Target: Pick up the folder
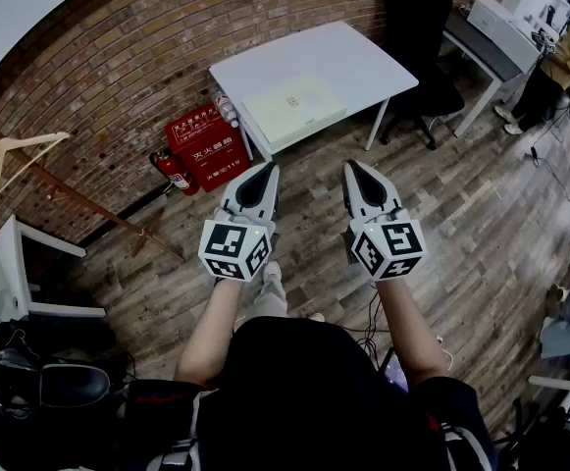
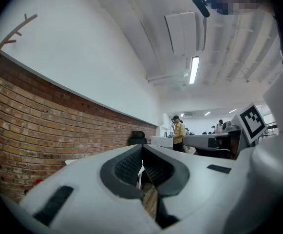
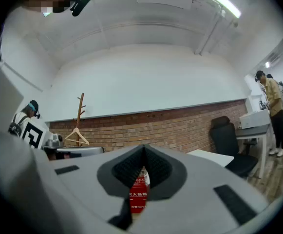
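One flat pale folder (image 1: 292,103) at twelve o'clock on one white rectangular table (image 1: 363,62), left gripper (image 1: 262,172) and right gripper (image 1: 355,169) closed, empty

I hold both arms out in front of me, forearms bare, roughly parallel; my left gripper (image 1: 262,177) points level and forward, its jaws closed together on nothing; my right gripper (image 1: 355,172) sits just beside it, level too, jaws likewise pressed together and empty.
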